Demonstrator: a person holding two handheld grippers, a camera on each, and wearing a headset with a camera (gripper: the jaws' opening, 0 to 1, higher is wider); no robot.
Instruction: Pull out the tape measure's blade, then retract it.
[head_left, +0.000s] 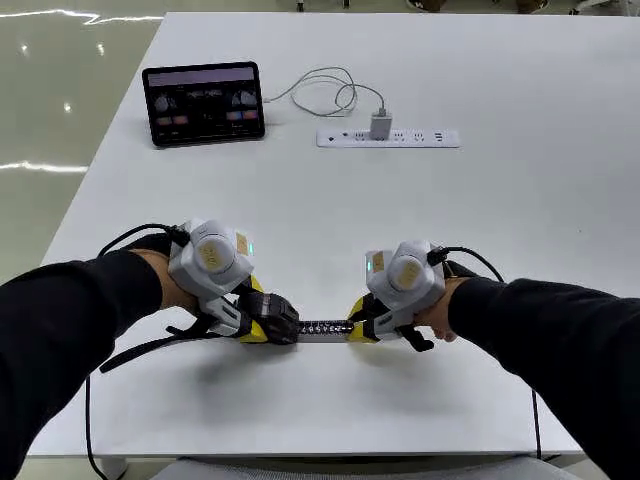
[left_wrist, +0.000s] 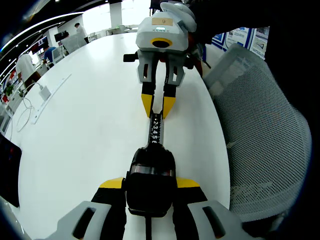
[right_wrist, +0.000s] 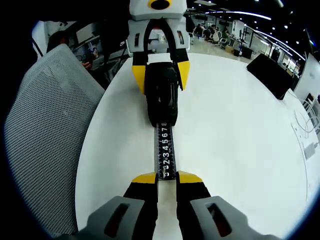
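A black tape measure case (head_left: 276, 317) lies on the white table near its front edge, clamped between the yellow-tipped jaws of my left gripper (head_left: 262, 322). In the left gripper view the case (left_wrist: 150, 180) sits between those jaws. A short length of numbered blade (head_left: 322, 327) runs from the case to my right gripper (head_left: 356, 330), which is shut on the blade's end. In the right gripper view the blade (right_wrist: 165, 150) shows numbers up to about eight, leading to the case (right_wrist: 161, 95). The right gripper (left_wrist: 158, 106) pinches the blade tip in the left gripper view.
A tablet (head_left: 204, 102) stands at the back left of the table (head_left: 500, 230). A white power strip (head_left: 388, 137) with a charger and coiled cable lies behind the middle. A mesh chair (left_wrist: 260, 145) stands close to the table's front edge.
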